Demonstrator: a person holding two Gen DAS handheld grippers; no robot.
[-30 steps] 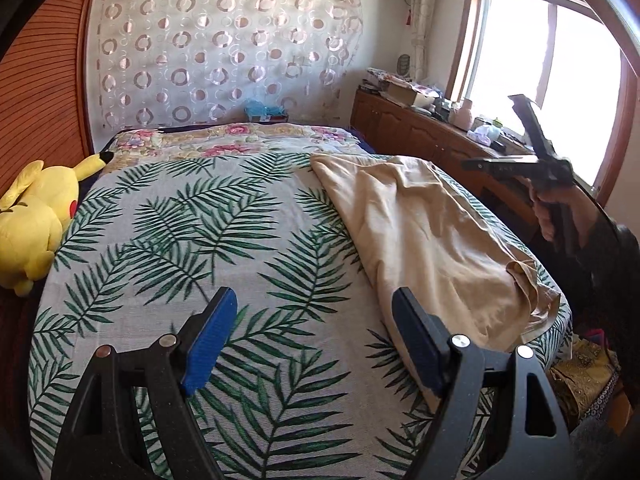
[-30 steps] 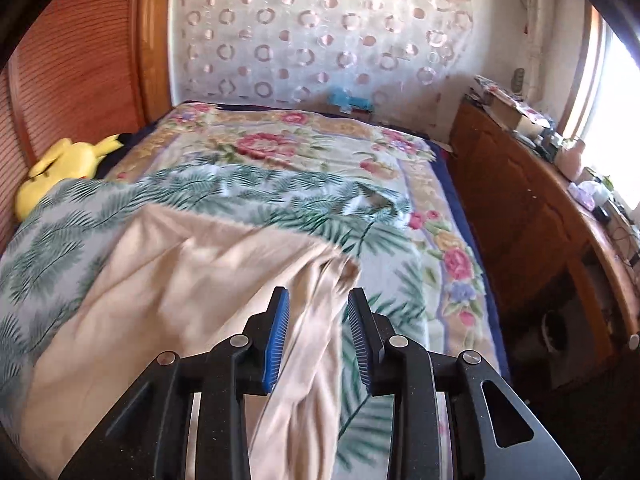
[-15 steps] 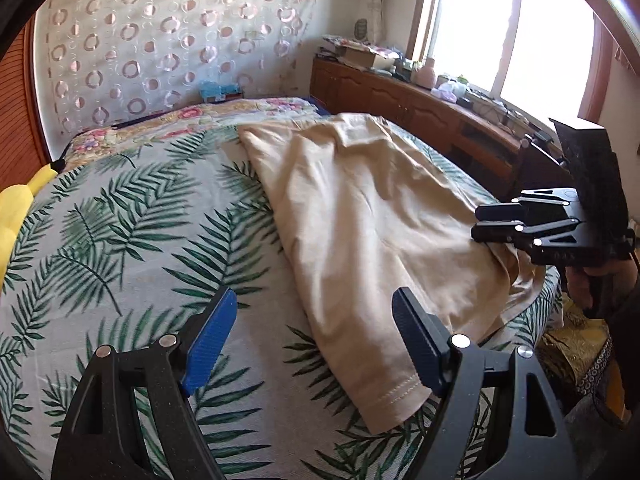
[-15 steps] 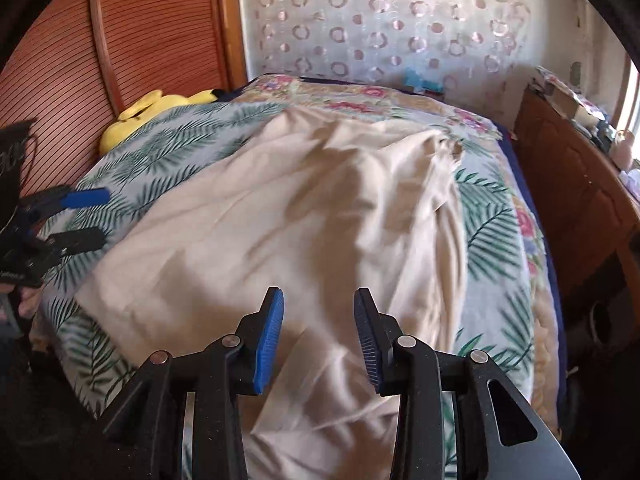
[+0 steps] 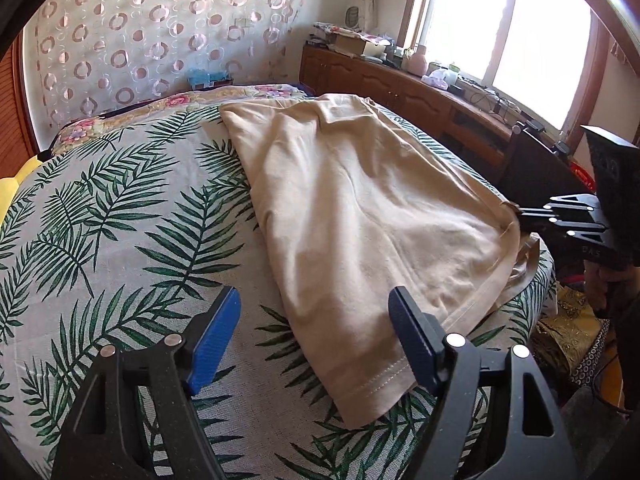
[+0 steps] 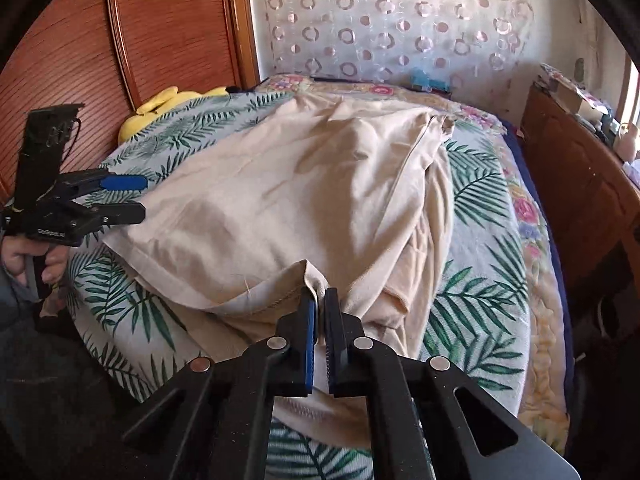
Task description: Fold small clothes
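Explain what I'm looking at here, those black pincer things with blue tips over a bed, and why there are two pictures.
There is no machine: a person holds a hand-operated gripper in each hand, and each one carries a wide-angle camera looking along its fingers. One picture comes from the left gripper, the other from the right gripper. Each also shows up at the edge of the other's view. On the bed, which has a palm-leaf cover, lies a beige shirt. A yellow plush toy sits by the headboard. The right gripper is shut on the shirt's hem near one corner. The left gripper is open with nothing in it, its jaws closing slightly above the other bottom corner.
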